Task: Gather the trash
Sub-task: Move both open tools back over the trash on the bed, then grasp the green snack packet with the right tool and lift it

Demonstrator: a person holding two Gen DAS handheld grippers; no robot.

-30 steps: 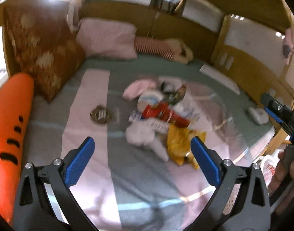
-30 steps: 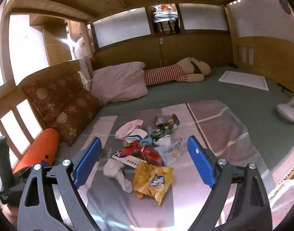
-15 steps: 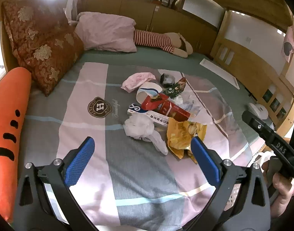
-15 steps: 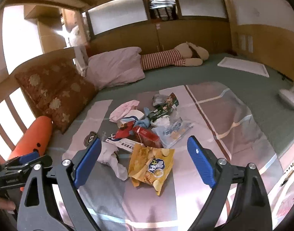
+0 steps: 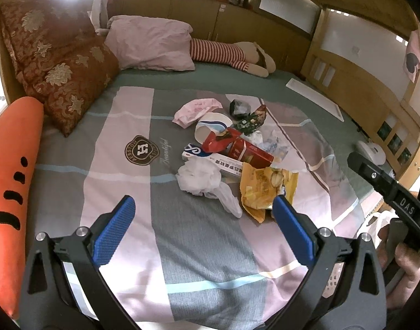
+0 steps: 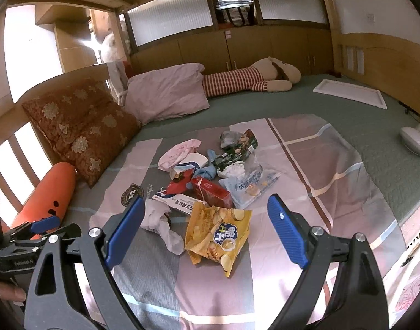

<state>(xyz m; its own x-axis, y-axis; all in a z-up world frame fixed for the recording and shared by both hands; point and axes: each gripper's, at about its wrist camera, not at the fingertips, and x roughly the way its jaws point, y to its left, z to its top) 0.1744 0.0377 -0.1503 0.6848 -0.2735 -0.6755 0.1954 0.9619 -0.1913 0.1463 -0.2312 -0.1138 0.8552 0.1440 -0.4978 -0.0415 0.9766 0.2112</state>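
A heap of trash lies mid-bed on the striped blanket [image 5: 187, 236]: a yellow chip bag [image 6: 219, 233] [image 5: 265, 189], a crumpled white tissue [image 5: 200, 177] [image 6: 163, 225], a red box [image 5: 249, 152] [image 6: 211, 191], a white-and-blue carton [image 6: 179, 202], a clear plastic bag [image 6: 251, 183], a dark green wrapper [image 6: 236, 151] and a pink wrapper [image 5: 197, 108]. My left gripper [image 5: 203, 225] hovers open in front of the heap, empty. My right gripper [image 6: 205, 227] is open too, its jaws framing the chip bag from above without touching it.
An orange carrot-shaped cushion [image 5: 10, 170] lies along the left edge beside a brown floral pillow [image 5: 55, 55]. A pink pillow [image 6: 165, 93] and a striped plush toy [image 6: 251, 78] sit at the head. A white device [image 6: 414, 137] and a white plastic bag [image 6: 408, 277] are at the right.
Both views tipped down and drew a little closer to the heap; the left view went from blurred to sharp. Both grippers stayed open and the trash did not move.
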